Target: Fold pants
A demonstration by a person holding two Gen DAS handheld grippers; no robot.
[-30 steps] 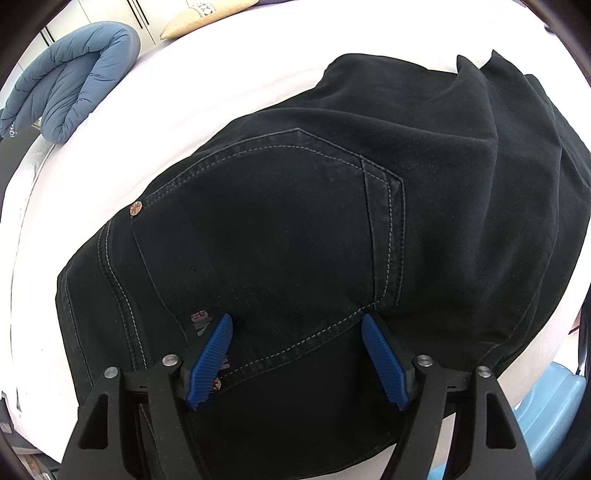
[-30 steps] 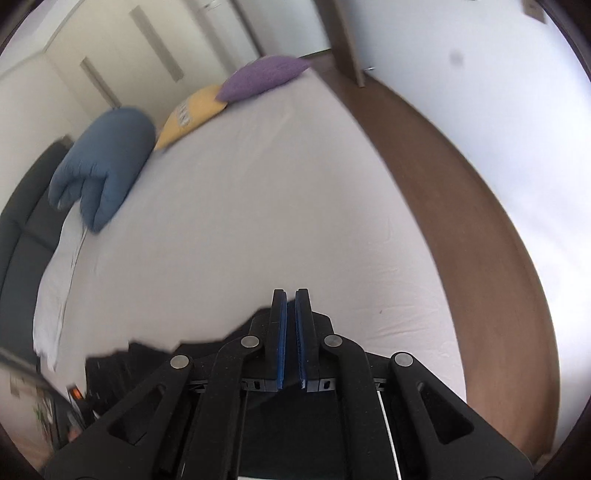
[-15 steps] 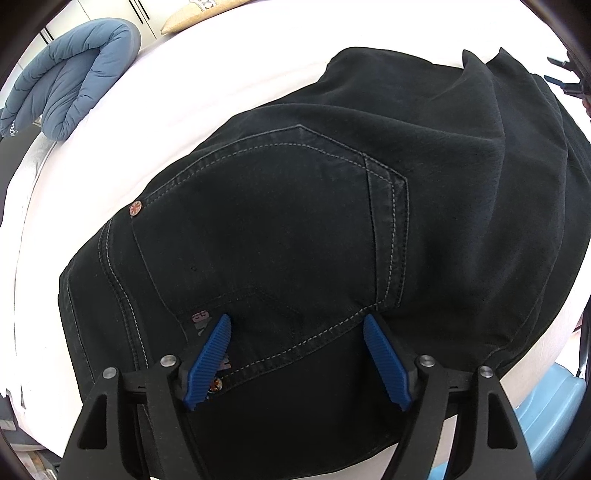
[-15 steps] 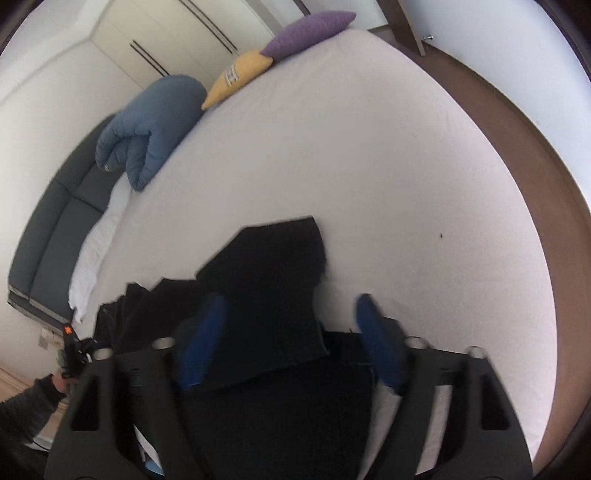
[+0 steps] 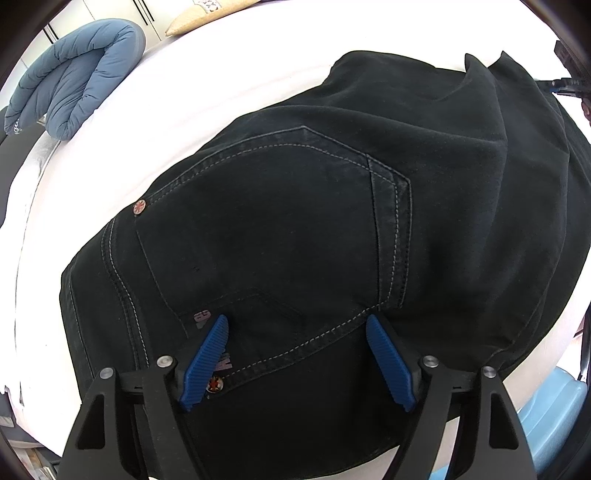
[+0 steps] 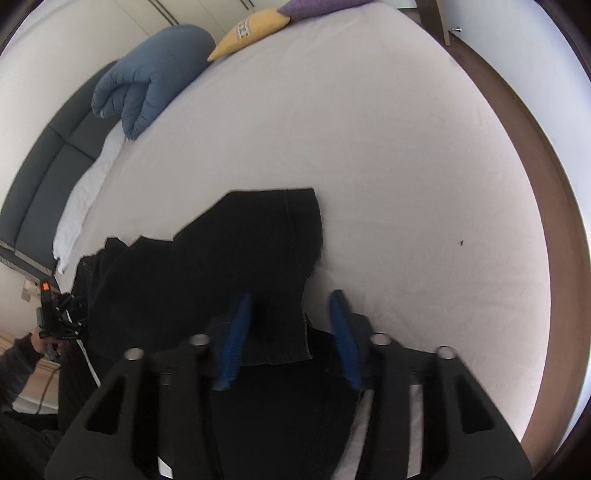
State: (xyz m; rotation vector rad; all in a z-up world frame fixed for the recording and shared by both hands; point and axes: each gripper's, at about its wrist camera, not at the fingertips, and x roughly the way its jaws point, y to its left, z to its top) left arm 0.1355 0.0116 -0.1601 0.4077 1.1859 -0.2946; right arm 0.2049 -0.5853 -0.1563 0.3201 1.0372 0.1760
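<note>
Black jeans lie on the white bed, back pocket up, with a leg folded over. My left gripper is open, its blue pads spread over the pocket's lower seam near the waistband, holding nothing. In the right wrist view the folded leg end lies on the sheet. My right gripper is open just above the near edge of that leg, empty. The right gripper's tip also shows in the left wrist view at the far right edge of the jeans.
A rolled blue duvet, a yellow pillow and a purple pillow lie at the bed's head. The white sheet stretches to the right. A brown floor strip borders the bed. A light blue object sits below the bed edge.
My right gripper has opened and let the pant leg drop onto the bed, then tilted down toward it. My left gripper has stayed open over the pocket.
</note>
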